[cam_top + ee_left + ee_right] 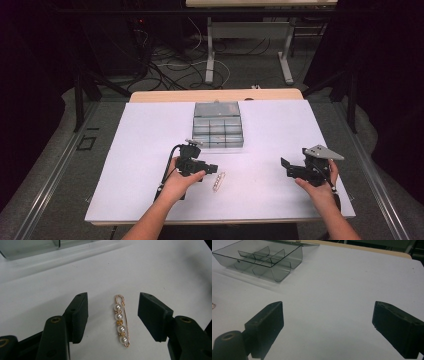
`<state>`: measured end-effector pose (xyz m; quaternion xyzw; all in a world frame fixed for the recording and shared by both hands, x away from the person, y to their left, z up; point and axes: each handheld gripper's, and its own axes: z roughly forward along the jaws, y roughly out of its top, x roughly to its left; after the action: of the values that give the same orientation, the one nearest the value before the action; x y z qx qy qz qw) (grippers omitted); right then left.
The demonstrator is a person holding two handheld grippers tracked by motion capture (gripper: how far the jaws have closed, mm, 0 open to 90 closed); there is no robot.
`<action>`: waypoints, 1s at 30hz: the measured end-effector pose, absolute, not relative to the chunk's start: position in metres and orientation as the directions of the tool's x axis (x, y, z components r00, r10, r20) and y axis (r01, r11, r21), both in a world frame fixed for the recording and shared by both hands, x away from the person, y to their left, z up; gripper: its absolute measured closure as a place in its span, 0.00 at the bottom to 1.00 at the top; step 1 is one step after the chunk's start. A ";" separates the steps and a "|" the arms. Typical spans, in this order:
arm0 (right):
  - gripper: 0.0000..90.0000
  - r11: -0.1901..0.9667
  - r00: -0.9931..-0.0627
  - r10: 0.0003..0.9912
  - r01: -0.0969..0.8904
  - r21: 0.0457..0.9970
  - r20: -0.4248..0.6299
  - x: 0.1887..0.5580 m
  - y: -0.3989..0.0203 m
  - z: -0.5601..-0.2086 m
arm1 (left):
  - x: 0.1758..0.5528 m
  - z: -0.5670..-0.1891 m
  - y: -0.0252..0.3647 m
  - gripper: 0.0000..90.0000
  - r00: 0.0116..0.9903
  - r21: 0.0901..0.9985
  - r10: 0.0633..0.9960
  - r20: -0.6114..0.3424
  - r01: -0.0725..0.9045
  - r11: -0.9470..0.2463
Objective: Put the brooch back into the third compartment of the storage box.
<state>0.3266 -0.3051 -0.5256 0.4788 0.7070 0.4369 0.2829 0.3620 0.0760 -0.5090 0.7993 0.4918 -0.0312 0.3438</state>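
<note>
Here the left tongs point(212, 168) sit low over the white surface point(140, 150), held from behind by the person's left hand point(181, 181) with the forearm coming in from the bottom edge. In the left gripper view their two black jaws stand partly spread with one pearl pin point(121, 321) lying flat between them; neither pad touches it. The pin carries four pearls on a gold wire. The right tongs point(284, 166) hover well apart to the right, held in the right hand point(320, 184), jaws spread wide over bare surface with nothing between them. One clear compartment box point(218, 125) stands farther back at the middle of the surface, with curved dividers inside; the compartments that can be seen look empty.
</note>
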 end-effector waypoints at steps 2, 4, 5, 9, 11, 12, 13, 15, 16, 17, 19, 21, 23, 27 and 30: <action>0.11 0.159 -0.381 0.925 0.430 0.889 0.019 0.327 -0.305 -0.526 | 0.362 -0.511 0.074 0.48 0.507 0.506 0.769 -0.389 0.816 -0.281; 0.11 0.156 -0.381 0.924 0.435 0.887 0.025 0.326 -0.305 -0.526 | 0.363 -0.512 0.073 0.51 0.498 0.495 0.771 -0.397 0.824 -0.276; 0.11 0.156 -0.383 0.923 0.435 0.887 0.025 0.326 -0.305 -0.526 | 0.363 -0.513 0.072 0.52 0.492 0.485 0.771 -0.404 0.830 -0.276; 0.11 0.159 -0.382 0.924 0.435 0.886 0.021 0.327 -0.304 -0.527 | 0.364 -0.515 0.068 0.56 0.481 0.468 0.775 -0.409 0.840 -0.274; 0.11 0.159 -0.379 0.925 0.436 0.886 0.021 0.327 -0.304 -0.527 | 0.365 -0.516 0.067 0.58 0.478 0.459 0.779 -0.406 0.844 -0.278; 0.11 0.158 -0.379 0.925 0.438 0.885 0.022 0.327 -0.304 -0.527 | 0.366 -0.517 0.067 0.60 0.476 0.451 0.778 -0.409 0.847 -0.281; 0.11 0.156 -0.382 0.924 0.436 0.887 0.026 0.327 -0.304 -0.527 | 0.366 -0.518 0.066 0.61 0.474 0.444 0.778 -0.412 0.850 -0.282; 0.11 0.156 -0.382 0.924 0.435 0.887 0.025 0.327 -0.304 -0.527 | 0.367 -0.520 0.064 0.62 0.471 0.436 0.780 -0.412 0.854 -0.285; 0.11 0.157 -0.384 0.923 0.438 0.885 0.026 0.326 -0.305 -0.527 | 0.367 -0.520 0.063 0.63 0.471 0.428 0.779 -0.413 0.856 -0.290; 0.11 0.160 -0.383 0.923 0.438 0.885 0.023 0.327 -0.305 -0.527 | 0.367 -0.521 0.062 0.65 0.467 0.424 0.780 -0.416 0.859 -0.288; 0.11 0.159 -0.386 0.922 0.435 0.886 0.024 0.327 -0.305 -0.527 | 0.368 -0.523 0.060 0.66 0.464 0.411 0.776 -0.427 0.864 -0.290; 0.12 0.155 -0.385 0.923 0.436 0.886 0.028 0.327 -0.305 -0.527 | 0.369 -0.524 0.059 0.68 0.465 0.402 0.773 -0.431 0.866 -0.297; 0.12 0.157 -0.387 0.922 0.437 0.886 0.027 0.327 -0.305 -0.527 | 0.369 -0.525 0.057 0.69 0.459 0.395 0.777 -0.431 0.870 -0.295; 0.12 0.154 -0.385 0.923 0.439 0.885 0.030 0.327 -0.305 -0.527 | 0.370 -0.528 0.054 0.72 0.451 0.383 0.782 -0.430 0.876 -0.294; 0.12 0.150 -0.386 0.922 0.442 0.884 0.036 0.327 -0.304 -0.527 | 0.372 -0.529 0.053 0.73 0.440 0.371 0.785 -0.436 0.882 -0.289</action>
<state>0.3268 -0.3044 -0.5275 0.4821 0.7074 0.4387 0.2734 0.3715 0.0531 -0.5290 0.7984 0.5221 -0.0847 0.2878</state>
